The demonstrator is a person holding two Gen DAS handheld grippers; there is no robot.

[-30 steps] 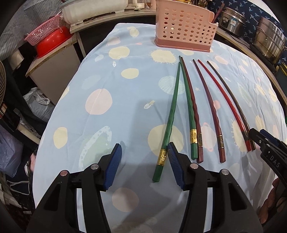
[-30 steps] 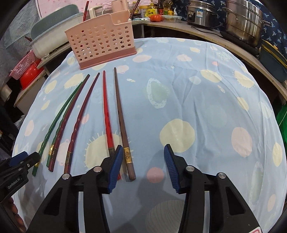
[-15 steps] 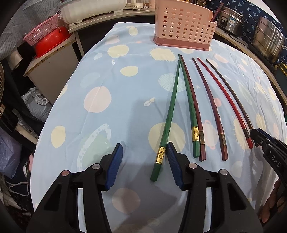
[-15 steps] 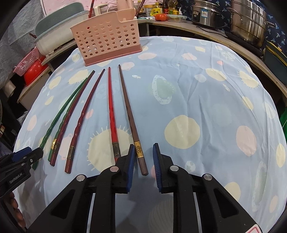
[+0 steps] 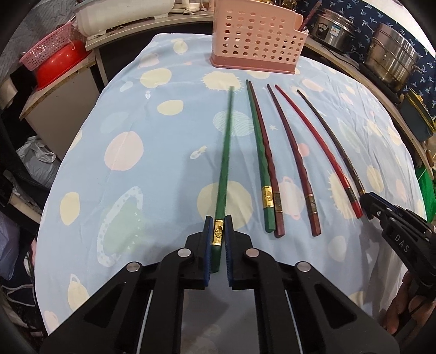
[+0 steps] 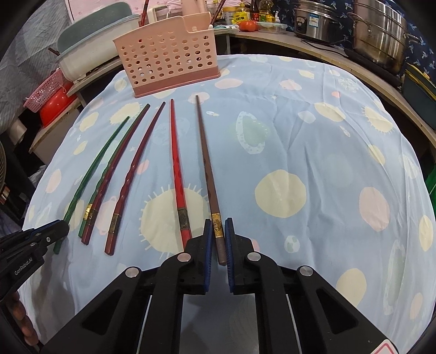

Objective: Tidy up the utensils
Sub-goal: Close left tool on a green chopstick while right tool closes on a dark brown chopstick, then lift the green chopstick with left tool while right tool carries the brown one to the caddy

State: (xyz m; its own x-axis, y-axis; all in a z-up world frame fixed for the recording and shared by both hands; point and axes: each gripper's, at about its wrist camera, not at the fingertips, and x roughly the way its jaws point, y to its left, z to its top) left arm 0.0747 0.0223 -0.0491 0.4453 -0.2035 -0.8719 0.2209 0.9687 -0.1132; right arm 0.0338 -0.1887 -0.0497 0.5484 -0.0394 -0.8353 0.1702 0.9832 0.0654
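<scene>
Several chopsticks lie side by side on the blue spotted tablecloth (image 5: 152, 190), pointing at a pink perforated utensil basket (image 5: 256, 40) at the far edge. My left gripper (image 5: 218, 234) is shut on the thick end of the leftmost green chopstick (image 5: 224, 152), whose far part is blurred. My right gripper (image 6: 218, 234) is shut on the thick end of the rightmost brown chopstick (image 6: 207, 168). Between them lie a second green chopstick (image 5: 259, 158), two dark red ones (image 5: 294, 163) and a bright red one (image 6: 175, 168). The basket also shows in the right wrist view (image 6: 169, 65).
Steel pots (image 6: 378, 32) and a cooker (image 6: 316, 19) stand on a counter at the back right. A white tub (image 6: 90, 54), a pink basket and a red bowl (image 5: 57, 65) sit at the back left. The tablecloth (image 6: 313, 163) right of the chopsticks is bare.
Both grippers have closed, the left on the green chopstick, the right on the brown one. The green chopstick has swung left, away from the second green one.
</scene>
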